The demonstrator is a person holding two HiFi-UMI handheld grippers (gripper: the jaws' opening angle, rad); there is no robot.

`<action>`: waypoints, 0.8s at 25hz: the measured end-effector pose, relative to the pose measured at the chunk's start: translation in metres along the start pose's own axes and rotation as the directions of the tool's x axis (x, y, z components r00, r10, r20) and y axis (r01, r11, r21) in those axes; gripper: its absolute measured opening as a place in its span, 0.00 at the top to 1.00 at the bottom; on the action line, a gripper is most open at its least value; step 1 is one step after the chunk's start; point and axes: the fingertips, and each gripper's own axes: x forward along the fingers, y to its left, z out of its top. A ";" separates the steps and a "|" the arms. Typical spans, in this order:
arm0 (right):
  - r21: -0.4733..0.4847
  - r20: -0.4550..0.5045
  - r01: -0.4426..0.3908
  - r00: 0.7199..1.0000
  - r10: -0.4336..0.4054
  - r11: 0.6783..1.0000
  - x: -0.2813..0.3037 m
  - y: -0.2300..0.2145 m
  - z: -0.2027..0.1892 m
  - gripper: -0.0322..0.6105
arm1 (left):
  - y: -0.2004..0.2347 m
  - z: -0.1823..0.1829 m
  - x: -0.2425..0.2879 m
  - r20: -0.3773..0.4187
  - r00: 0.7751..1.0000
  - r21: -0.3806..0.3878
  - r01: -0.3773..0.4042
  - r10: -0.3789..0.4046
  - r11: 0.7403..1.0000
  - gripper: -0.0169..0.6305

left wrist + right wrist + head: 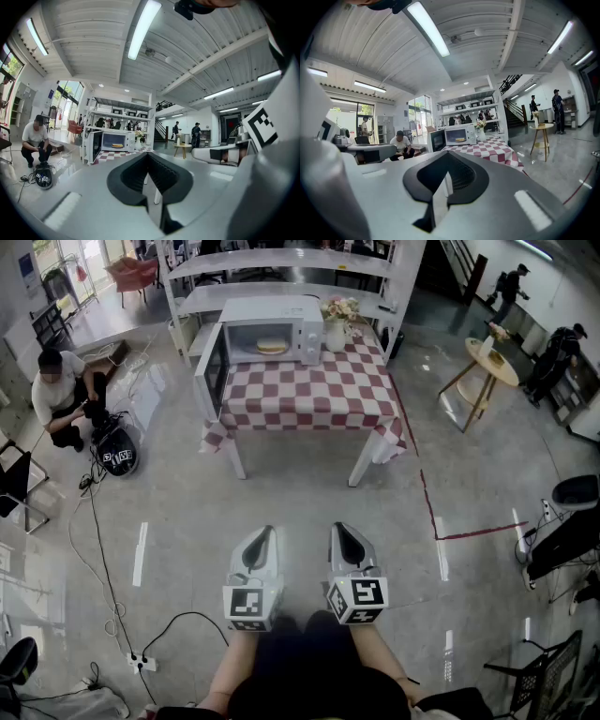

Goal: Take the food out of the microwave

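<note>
Bright, sharp views under ceiling strip lights (143,28), with fisheye-bent edges.

A desk (309,395) in a red-checked cloth bears a flower vase (336,332), with a crouching person (58,390) left and a round side table (497,364) right.

no words, brands or numbers can be read in any view. left cube (251,606) on the left gripper (263,536) and right cube (358,600) on the right gripper (343,532) carry only black-and-white square marker patterns, no letters or digits. black round case (116,456) on the floor at the left has a white print on top, too small to read. blue poster (28,270) on the far wall at top left, print too blurred to read.
</note>
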 end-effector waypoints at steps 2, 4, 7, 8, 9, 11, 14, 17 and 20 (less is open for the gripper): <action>0.006 -0.006 0.000 1.000 0.000 1.000 -0.002 0.003 -0.003 0.95 | 0.000 0.000 -0.003 0.000 1.000 0.000 0.004 -0.004 1.000 0.96; 0.012 -0.014 0.001 1.000 -0.001 1.000 -0.002 0.006 -0.006 0.95 | 0.001 0.001 -0.005 -0.001 1.000 0.000 0.007 -0.007 1.000 0.96; 0.019 -0.021 0.002 1.000 -0.001 1.000 -0.001 0.010 -0.009 0.95 | 0.004 0.000 -0.007 -0.006 1.000 0.002 0.011 -0.011 1.000 0.96; 0.023 -0.018 0.003 1.000 -0.003 1.000 -0.001 0.011 -0.010 0.95 | 0.006 -0.001 -0.007 -0.007 1.000 0.001 0.013 -0.013 1.000 0.96; 0.028 -0.012 0.007 1.000 -0.007 1.000 0.000 0.012 -0.010 0.95 | 0.007 -0.002 -0.007 -0.008 1.000 0.000 0.016 -0.016 1.000 0.96; 0.034 -0.004 0.018 1.000 -0.018 0.999 0.002 0.015 -0.011 0.95 | 0.010 -0.003 -0.008 -0.011 1.000 0.000 0.027 -0.027 1.000 0.96; 0.041 0.003 0.037 0.999 -0.037 0.998 0.001 0.020 -0.013 0.95 | 0.015 -0.003 -0.011 -0.010 0.999 0.006 0.044 -0.044 0.999 0.96; 0.054 0.003 0.054 0.999 -0.054 0.997 -0.001 0.024 -0.017 0.95 | 0.019 -0.007 -0.013 -0.016 0.998 0.006 0.055 -0.055 0.998 0.96; 0.063 -0.001 0.054 0.999 -0.055 0.997 -0.002 0.029 -0.022 0.95 | 0.024 -0.009 -0.013 -0.023 0.998 0.007 0.064 -0.064 0.998 0.96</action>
